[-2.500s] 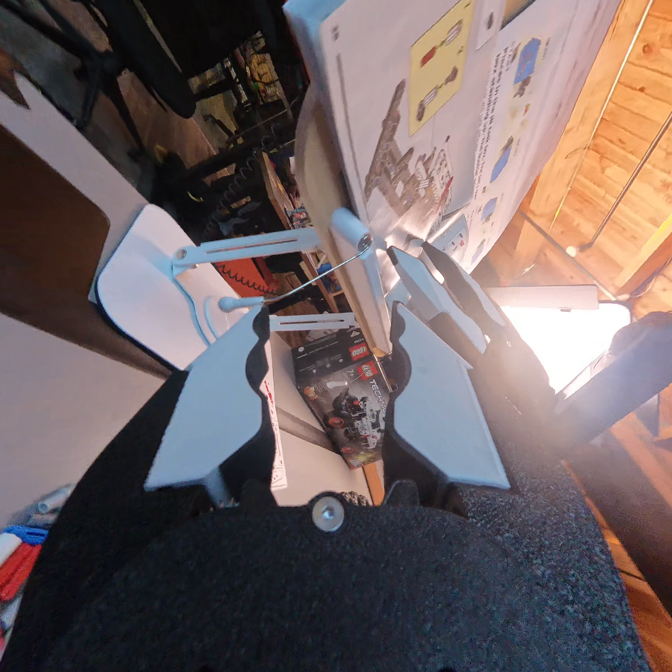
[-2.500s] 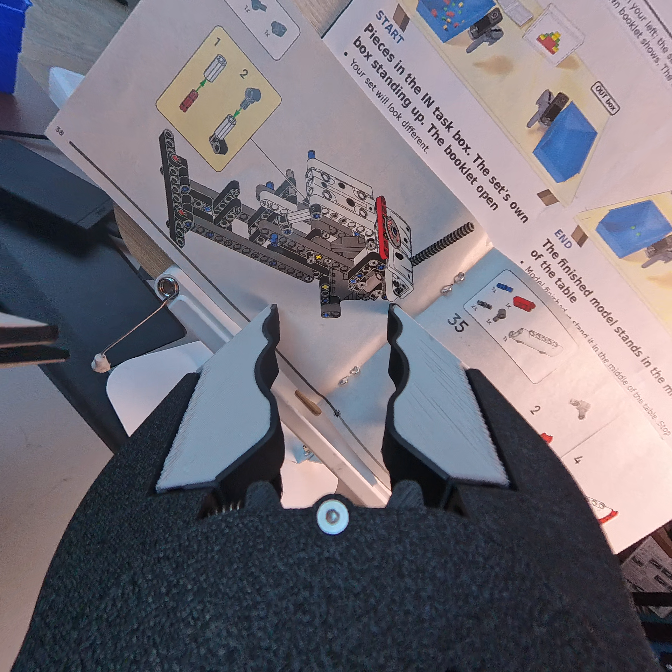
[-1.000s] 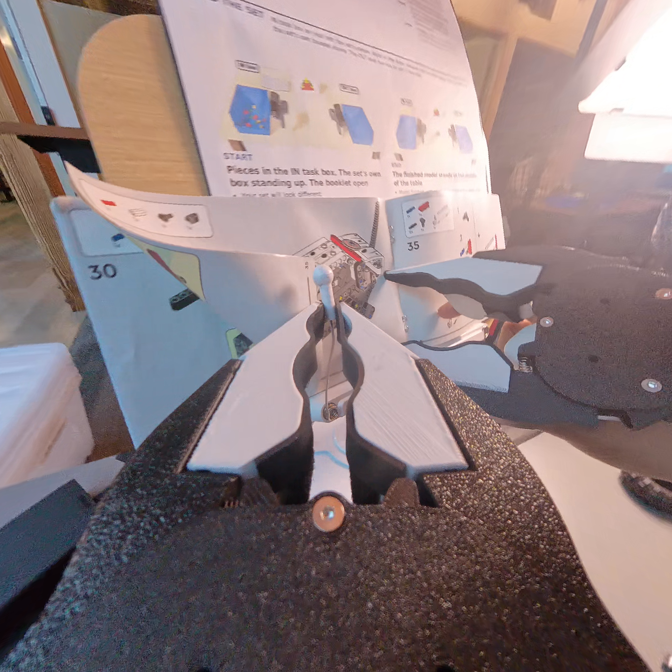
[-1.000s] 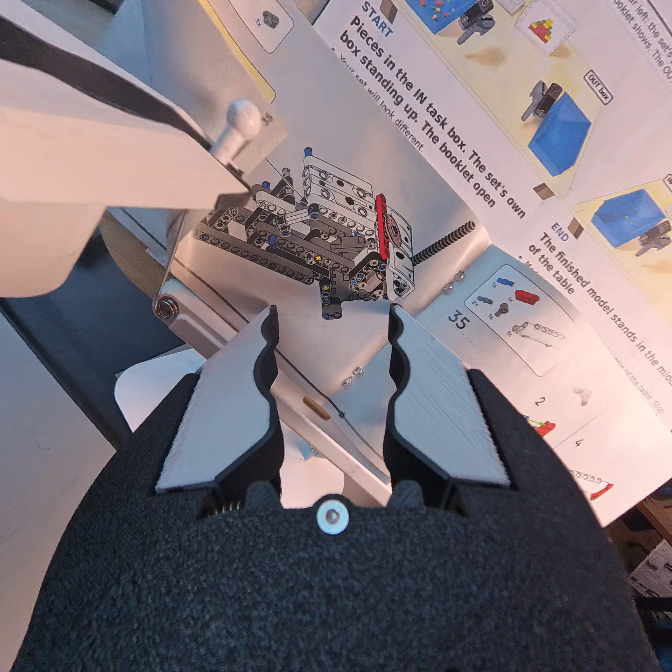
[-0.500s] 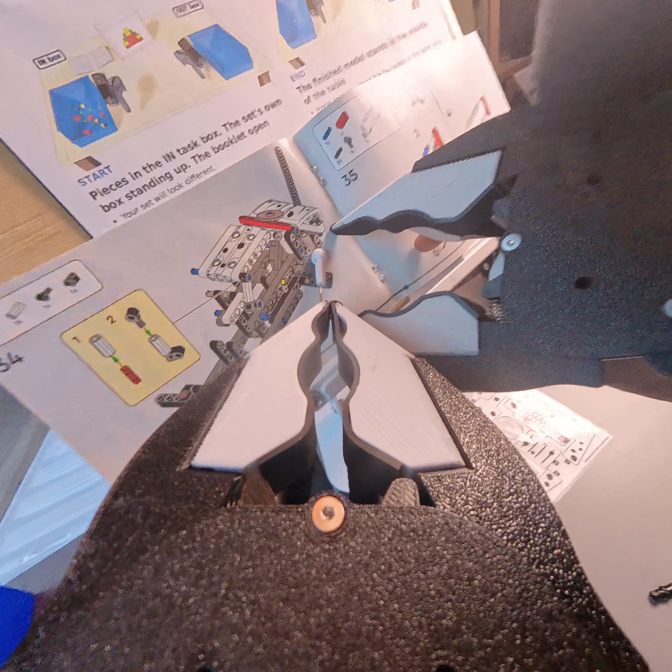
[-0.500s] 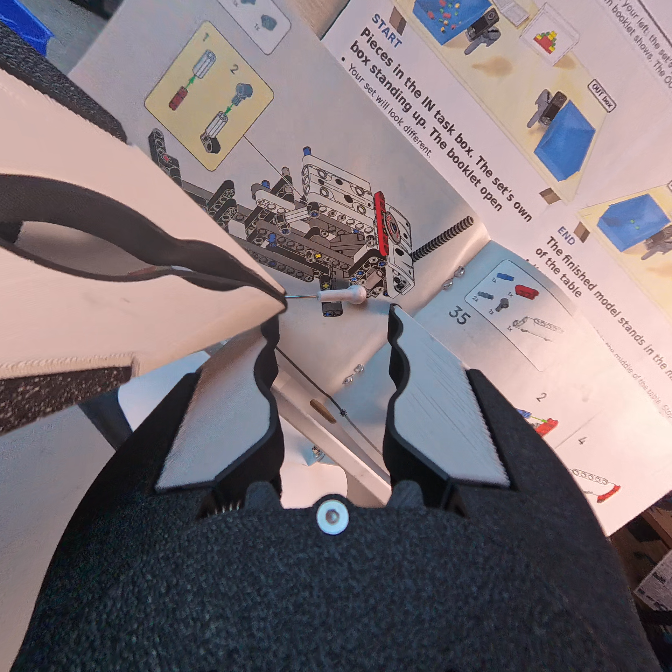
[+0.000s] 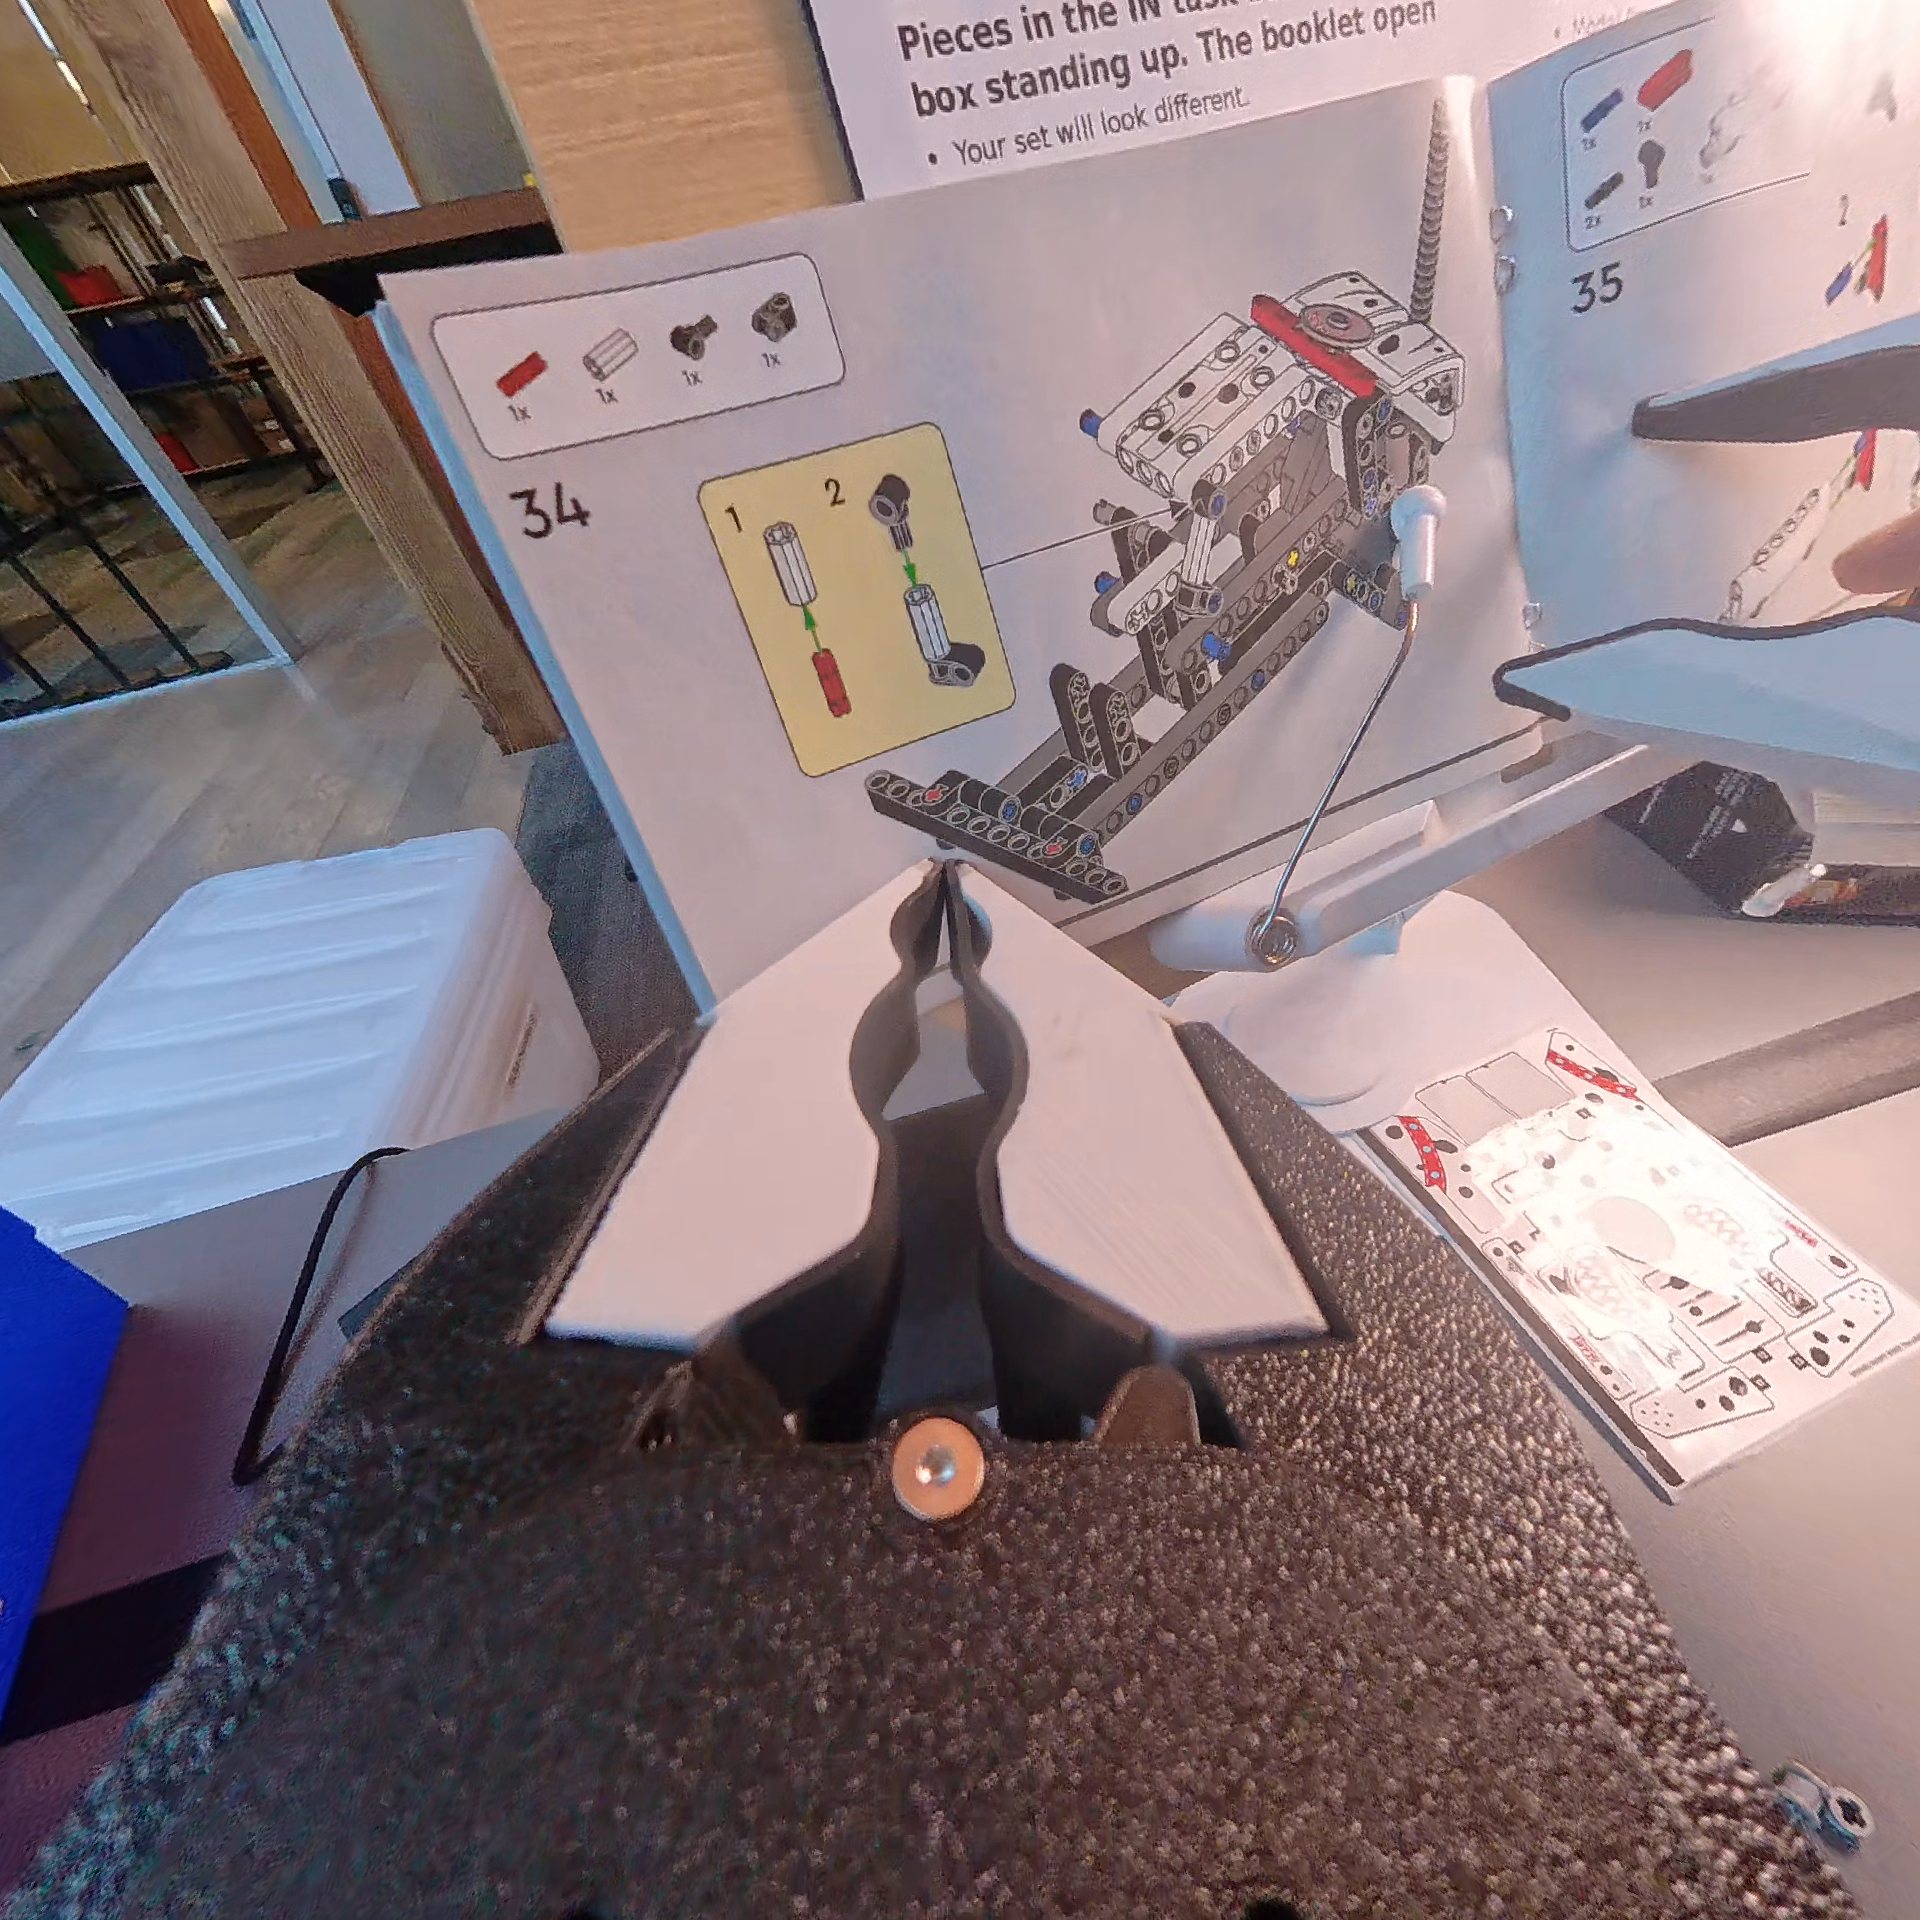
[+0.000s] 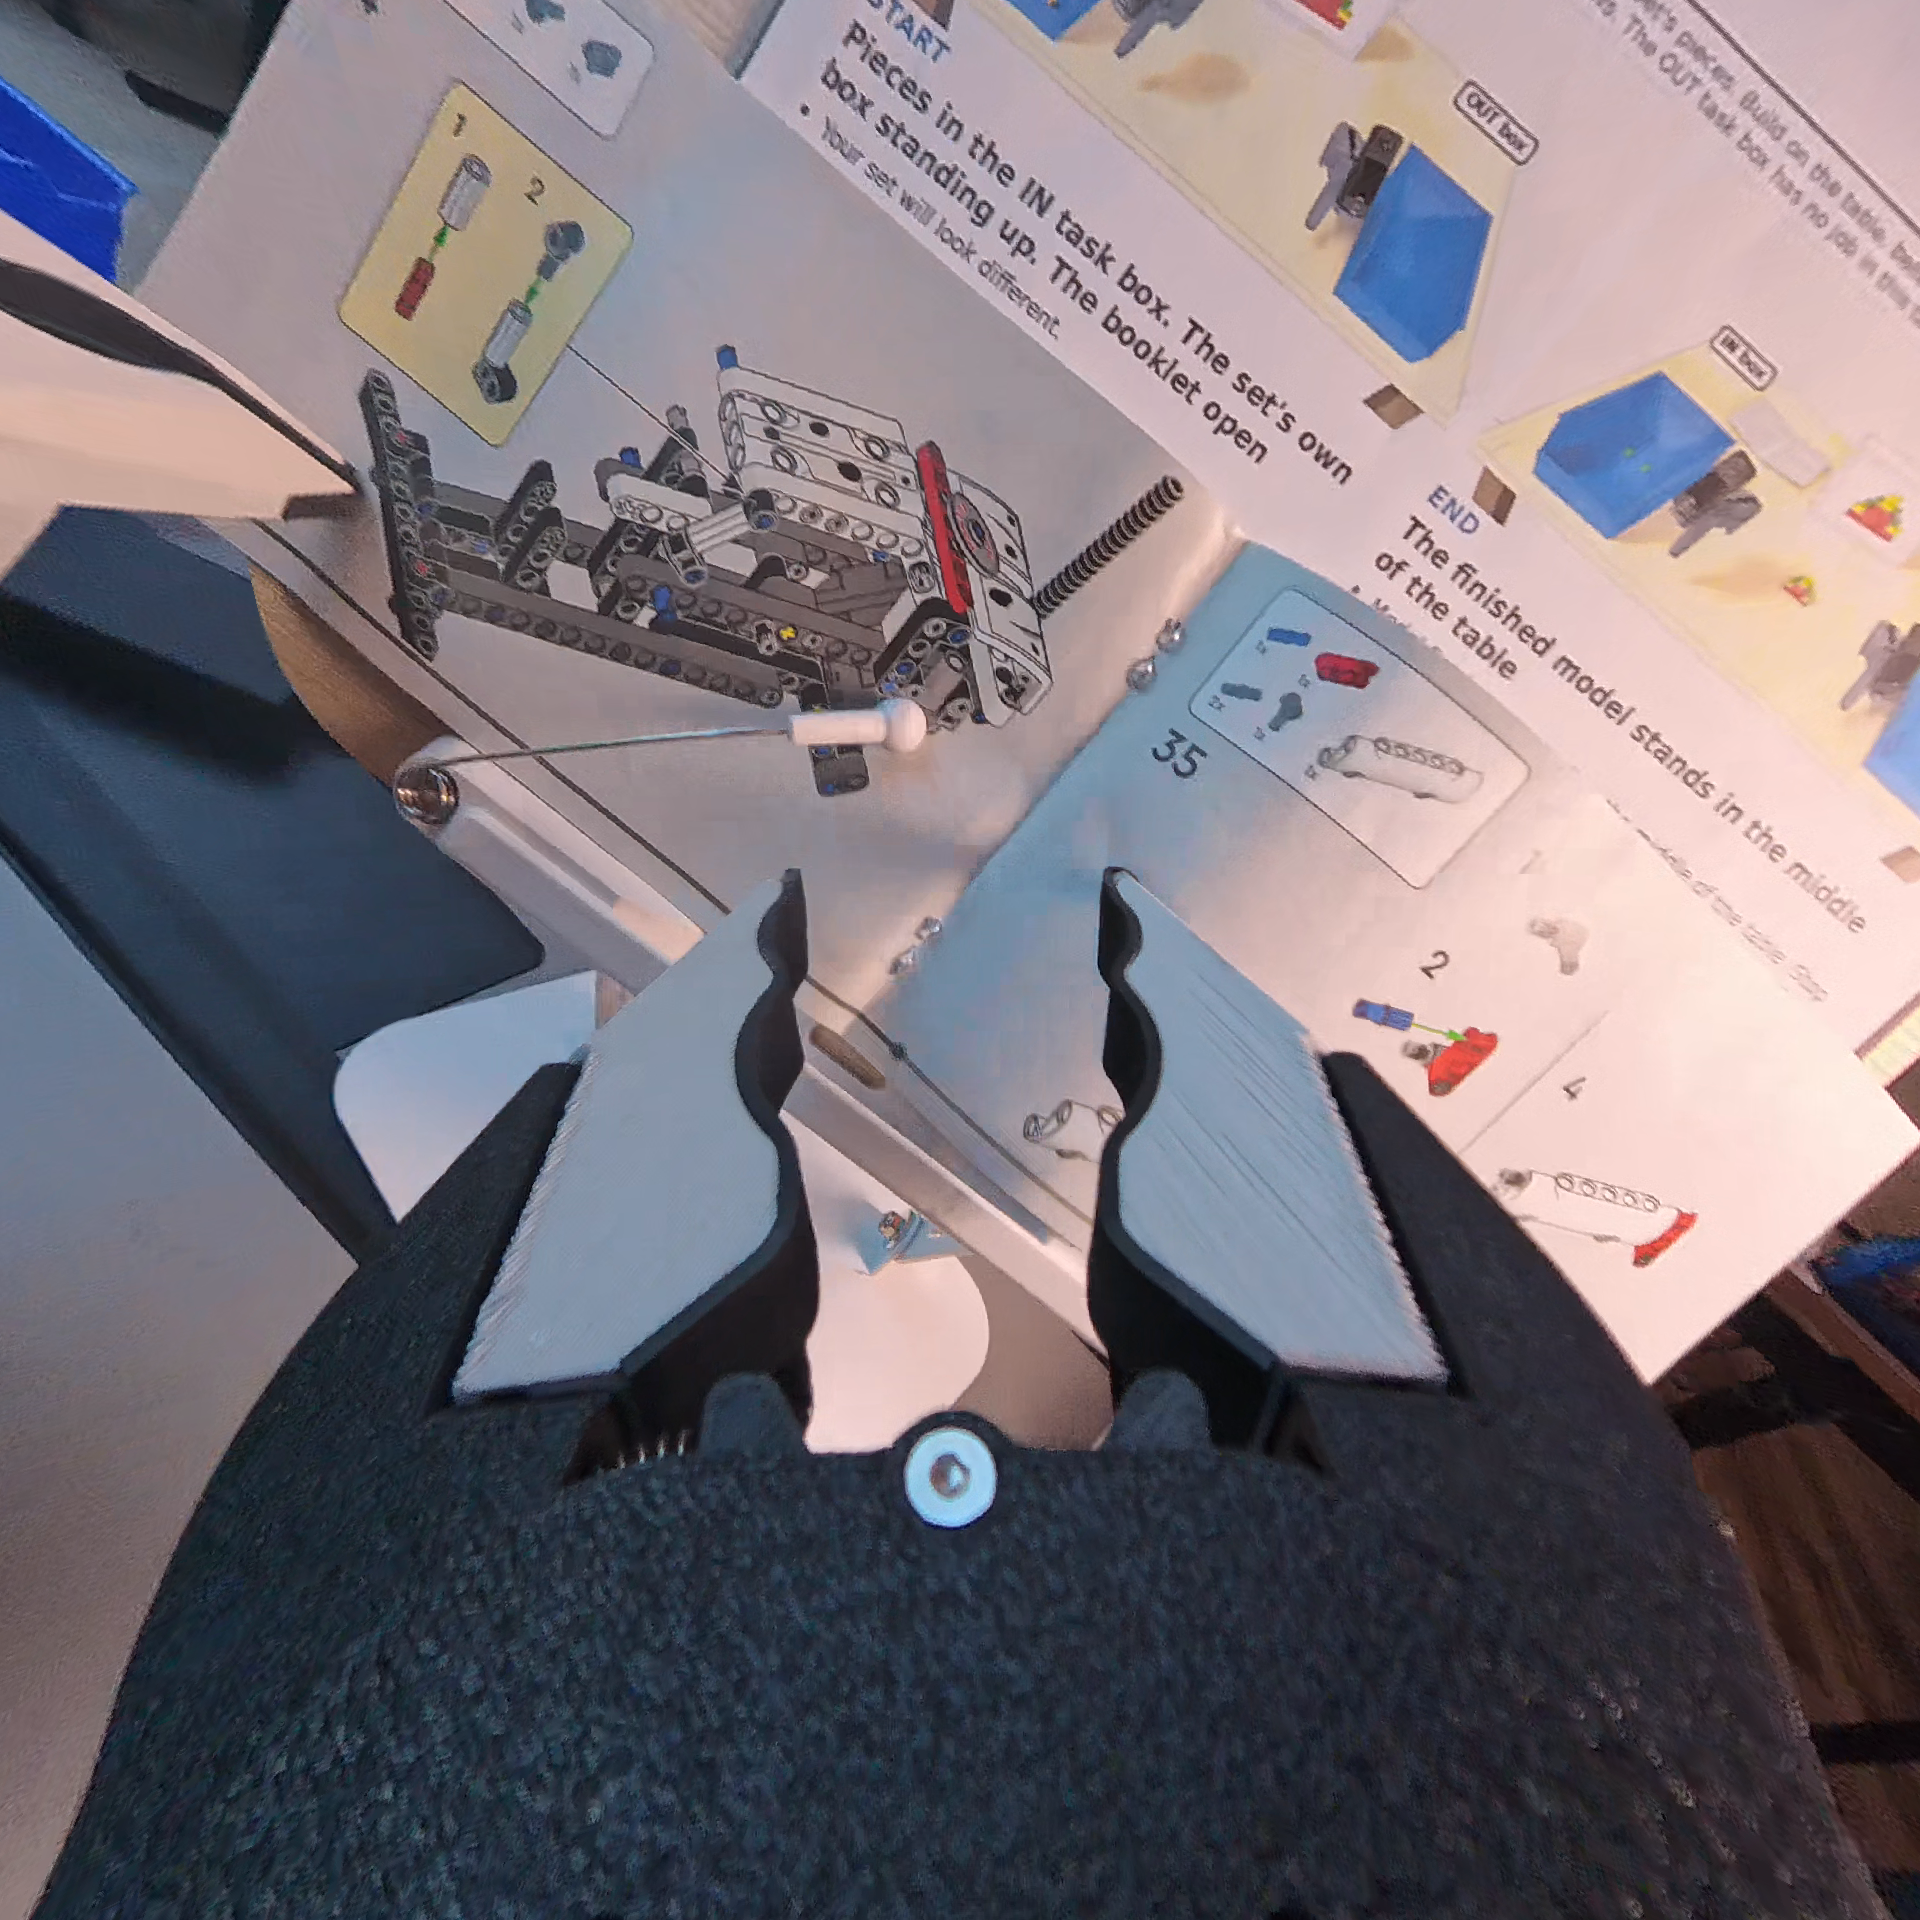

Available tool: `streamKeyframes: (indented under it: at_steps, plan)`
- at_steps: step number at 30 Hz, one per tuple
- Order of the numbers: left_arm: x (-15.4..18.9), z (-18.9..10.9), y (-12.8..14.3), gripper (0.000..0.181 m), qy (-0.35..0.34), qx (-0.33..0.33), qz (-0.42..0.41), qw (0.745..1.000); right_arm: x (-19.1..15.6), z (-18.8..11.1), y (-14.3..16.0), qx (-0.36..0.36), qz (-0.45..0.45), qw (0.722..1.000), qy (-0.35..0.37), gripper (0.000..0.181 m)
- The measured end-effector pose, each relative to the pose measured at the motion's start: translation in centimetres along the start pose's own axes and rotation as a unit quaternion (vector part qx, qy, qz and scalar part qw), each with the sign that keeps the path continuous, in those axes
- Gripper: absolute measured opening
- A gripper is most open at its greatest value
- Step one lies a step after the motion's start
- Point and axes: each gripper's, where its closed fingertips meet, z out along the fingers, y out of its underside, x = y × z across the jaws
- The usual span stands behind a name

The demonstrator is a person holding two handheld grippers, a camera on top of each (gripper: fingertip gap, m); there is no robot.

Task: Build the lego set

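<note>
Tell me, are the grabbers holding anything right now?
No. The left gripper is shut on nothing, and the right gripper is open and empty. The wire page clip rests free on the booklet.

The open booklet (image 7: pixel 644 644) carries printed step numbers and part counts beside its drawings. The white sheet (image 8: pixel 1558 260) behind it bears black lines of print and small labels by its pictures. A sticker sheet (image 7: pixel 1621 1247) on the counter (image 7: pixel 1766 1610) shows print too small to read.

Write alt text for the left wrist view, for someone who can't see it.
The left hand-held gripper, shut and empty, points at an open instruction booklet propped on a white stand, whose wire page holder rests across the page. A sticker sheet lies at right.
</note>
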Motion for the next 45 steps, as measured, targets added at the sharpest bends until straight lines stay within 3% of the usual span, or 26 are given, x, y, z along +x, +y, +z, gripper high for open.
streamKeyframes:
  at_steps: [8, 13, 18, 22, 26, 33, 40, 45]
  plan:
    - [-0.3, 0.2, 0.1, 0.000, -0.011, 0.001, 0.036, 0.999, 2.8, -0.6, 4.0, -0.028, 0.046, 0.998, 0.035, 0.056]
    - [-0.6, 0.6, 0.2, 0.000, -0.019, -0.008, 0.037, 0.999, 2.6, -1.1, 4.1, -0.017, 0.059, 0.998, 0.020, 0.057]
    - [-0.7, 0.7, 0.2, 0.000, -0.023, -0.002, 0.032, 0.999, 0.9, -2.0, -0.1, 0.031, 0.066, 0.997, -0.001, 0.054]
    - [-0.7, 0.7, 0.2, 0.000, -0.034, 0.009, 0.033, 0.999, -0.6, 0.1, -3.5, 0.031, 0.072, 0.997, 0.005, 0.064]
    - [-0.7, 0.7, 0.2, 0.000, -0.038, 0.010, 0.034, 0.999, -0.1, 2.5, -2.6, -0.013, 0.015, 0.998, 0.057, 0.066]
    - [-0.7, 0.7, 0.3, 0.000, -0.027, 0.009, 0.036, 0.999, 0.1, 1.4, -1.6, -0.005, -0.004, 0.998, 0.069, 0.065]
    - [-0.7, 0.7, 0.3, 0.000, -0.026, 0.008, 0.034, 0.999, 0.4, 0.7, -0.6, -0.025, -0.024, 0.997, 0.062, 0.075]
    - [-0.6, 0.4, 0.1, 0.004, -0.010, 0.006, 0.030, 0.999, 1.2, -4.1, -2.2, 0.039, 0.081, 0.996, 0.024, 0.077]
